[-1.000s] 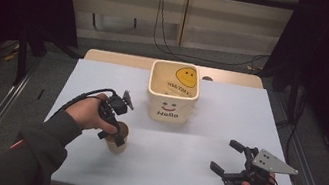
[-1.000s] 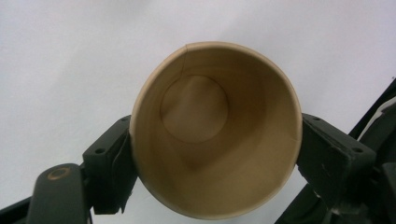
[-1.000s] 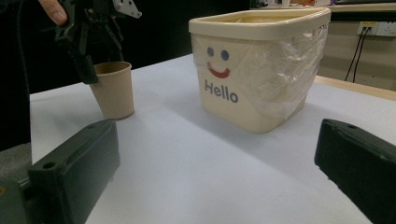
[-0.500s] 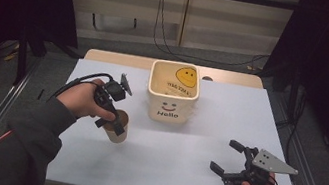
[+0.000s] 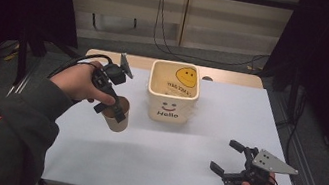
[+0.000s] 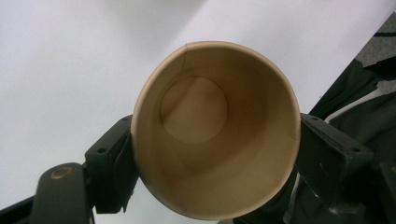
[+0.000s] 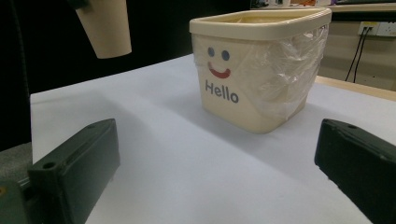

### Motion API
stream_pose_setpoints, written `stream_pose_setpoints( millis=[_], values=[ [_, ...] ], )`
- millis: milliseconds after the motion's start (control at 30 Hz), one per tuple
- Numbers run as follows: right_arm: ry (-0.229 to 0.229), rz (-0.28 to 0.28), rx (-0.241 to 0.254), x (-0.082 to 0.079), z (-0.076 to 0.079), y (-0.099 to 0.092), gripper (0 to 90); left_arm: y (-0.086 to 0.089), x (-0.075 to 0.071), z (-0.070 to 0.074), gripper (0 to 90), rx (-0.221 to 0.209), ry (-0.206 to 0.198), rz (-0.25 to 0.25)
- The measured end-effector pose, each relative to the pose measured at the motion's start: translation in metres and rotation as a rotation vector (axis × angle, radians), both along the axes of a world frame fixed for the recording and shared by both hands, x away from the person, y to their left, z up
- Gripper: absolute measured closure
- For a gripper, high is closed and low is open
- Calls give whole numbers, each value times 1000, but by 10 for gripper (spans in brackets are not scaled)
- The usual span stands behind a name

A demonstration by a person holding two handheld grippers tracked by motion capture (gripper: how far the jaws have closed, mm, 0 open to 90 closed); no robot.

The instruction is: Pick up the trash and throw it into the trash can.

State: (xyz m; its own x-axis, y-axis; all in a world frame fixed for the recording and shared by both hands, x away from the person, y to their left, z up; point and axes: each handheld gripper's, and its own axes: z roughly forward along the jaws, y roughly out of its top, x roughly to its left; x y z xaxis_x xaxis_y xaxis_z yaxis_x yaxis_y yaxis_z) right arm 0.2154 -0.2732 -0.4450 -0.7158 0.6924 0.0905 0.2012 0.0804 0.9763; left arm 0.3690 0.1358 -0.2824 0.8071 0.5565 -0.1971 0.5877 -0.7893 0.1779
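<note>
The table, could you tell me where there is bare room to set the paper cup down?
The widest bare patch of the table lies between the bin and the near edge, left of the right gripper. Right of the bin is free too. It is tightest where the left gripper holds the cup beside the bin.

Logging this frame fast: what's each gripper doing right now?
Left gripper: shut on the paper cup, lifted off the table.
Right gripper: open, holding nothing.
</note>
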Motion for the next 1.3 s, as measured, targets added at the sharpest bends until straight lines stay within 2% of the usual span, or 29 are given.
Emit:
stream_pose_setpoints(
  millis=[167, 400, 633, 733, 1033, 1167, 1300],
  values=[
    [3, -1, 0, 0, 0, 0, 0, 0, 4, 12, 209, -18, 1, 12],
    [1, 0, -1, 0, 0, 1, 0, 0, 10, 26, 209, -15, 3, 26],
    [0, 1, 1, 0, 0, 1, 0, -3, 16, 46, 209, -19, -11, 40],
    [0, 3, 1, 0, 0, 1, 0, -3, 19, 53, 209, -17, -4, 42],
    [-3, 6, 1, 0, 0, 1, 0, -5, 28, 68, 209, -17, 0, 52],
    [-2, 5, 0, 0, 0, 1, 0, -6, 30, 75, 210, -15, -8, 77],
    [-1, 10, -1, 0, 0, 1, 0, -6, 33, 85, 212, -14, -14, 80]
  ],
)
